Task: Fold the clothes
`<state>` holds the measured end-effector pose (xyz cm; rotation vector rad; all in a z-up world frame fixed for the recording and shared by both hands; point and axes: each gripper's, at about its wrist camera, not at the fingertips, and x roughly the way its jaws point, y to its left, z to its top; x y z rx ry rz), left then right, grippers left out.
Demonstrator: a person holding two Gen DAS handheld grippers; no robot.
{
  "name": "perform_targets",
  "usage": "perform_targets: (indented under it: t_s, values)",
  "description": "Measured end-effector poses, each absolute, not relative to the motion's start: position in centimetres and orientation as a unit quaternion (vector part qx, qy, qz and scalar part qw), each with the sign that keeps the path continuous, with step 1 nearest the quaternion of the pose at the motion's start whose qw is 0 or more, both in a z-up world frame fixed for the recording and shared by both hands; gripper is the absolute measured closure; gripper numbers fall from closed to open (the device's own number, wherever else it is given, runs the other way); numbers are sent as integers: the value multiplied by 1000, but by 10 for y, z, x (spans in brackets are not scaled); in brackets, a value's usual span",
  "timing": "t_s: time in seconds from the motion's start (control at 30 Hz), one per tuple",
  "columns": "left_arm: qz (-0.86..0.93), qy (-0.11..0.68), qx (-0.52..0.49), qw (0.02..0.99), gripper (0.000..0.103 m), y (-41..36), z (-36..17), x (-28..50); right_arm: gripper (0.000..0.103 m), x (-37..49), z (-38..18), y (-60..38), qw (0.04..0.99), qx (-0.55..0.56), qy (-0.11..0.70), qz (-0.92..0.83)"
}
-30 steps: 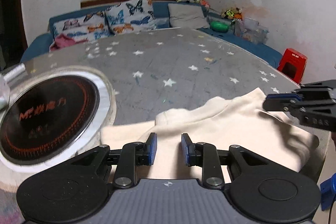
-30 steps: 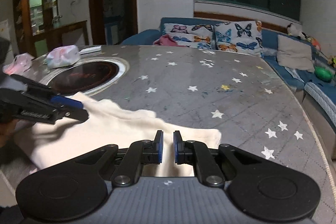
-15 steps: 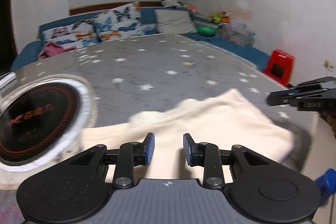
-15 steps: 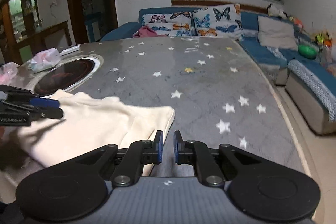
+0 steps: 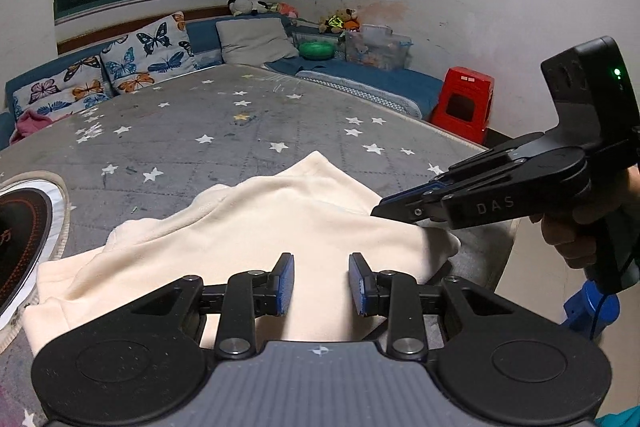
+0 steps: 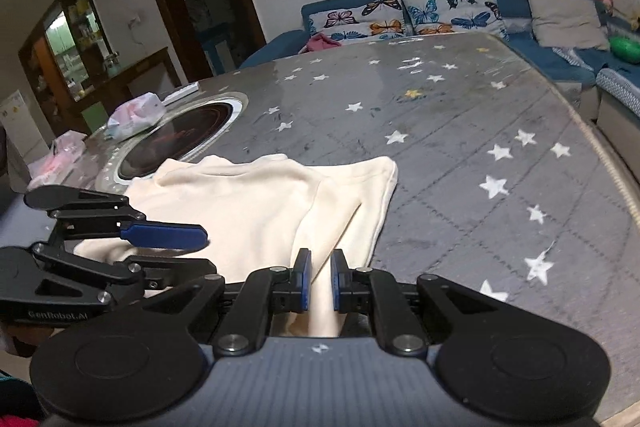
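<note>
A cream garment (image 5: 256, 227) lies bunched on the near edge of the grey star-patterned table (image 5: 224, 131); it also shows in the right wrist view (image 6: 256, 203). My left gripper (image 5: 321, 283) is open and hovers just above the cloth's near edge, holding nothing. My right gripper (image 6: 319, 281) has its jaws a narrow gap apart with a fold of the cream cloth between the pads. In the left wrist view it (image 5: 384, 211) sits at the garment's right corner near the table edge. In the right wrist view the left gripper (image 6: 188, 247) is open at the left.
A round black induction hob (image 6: 176, 139) is set in the table left of the garment. Tissue packs (image 6: 136, 113) lie beyond it. A blue sofa with butterfly cushions (image 5: 144, 55) runs behind the table. A red stool (image 5: 464, 103) stands at the right.
Both grippers have drawn back toward the near table edge and the garment has shifted with them. The left gripper's jaws have opened wider. The right gripper now has cloth between its pads.
</note>
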<state>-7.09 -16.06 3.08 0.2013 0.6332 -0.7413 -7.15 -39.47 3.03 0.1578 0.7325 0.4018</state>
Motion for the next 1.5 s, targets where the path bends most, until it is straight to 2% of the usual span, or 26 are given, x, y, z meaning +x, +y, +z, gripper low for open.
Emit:
perform_targets:
  t_s: [0.27,0.33,0.37,0.57,0.67,1.03,1.2,1.27,1.5]
  values:
    - [-354,298,102,880,66,-161,29,-73,91,-67,21,-398,900,128,360,208]
    - [-353,299,101,881,66,-161,27,-73,91,-69,23,-392,905,114,355,204]
    - [-353,299,101,881,65,-160,27,-73,98,-70,23,-389,908,106,353,202]
    - [-353,301,101,880,63,-155,25,-75,103,-82,45,-375,937,31,306,168]
    - [-352,301,98,881,62,-153,22,-75,103,-83,49,-372,944,-2,297,147]
    - [-350,301,83,883,62,-147,23,-77,102,-94,49,-349,930,-7,295,221]
    - [-340,311,56,886,62,-123,24,-80,103,-93,34,-349,925,-9,313,216]
    - [-327,313,40,891,59,-108,27,-79,103,-93,27,-350,923,-10,321,214]
    - [-241,323,0,915,59,-54,30,-59,100,-90,29,-346,920,-21,323,220]
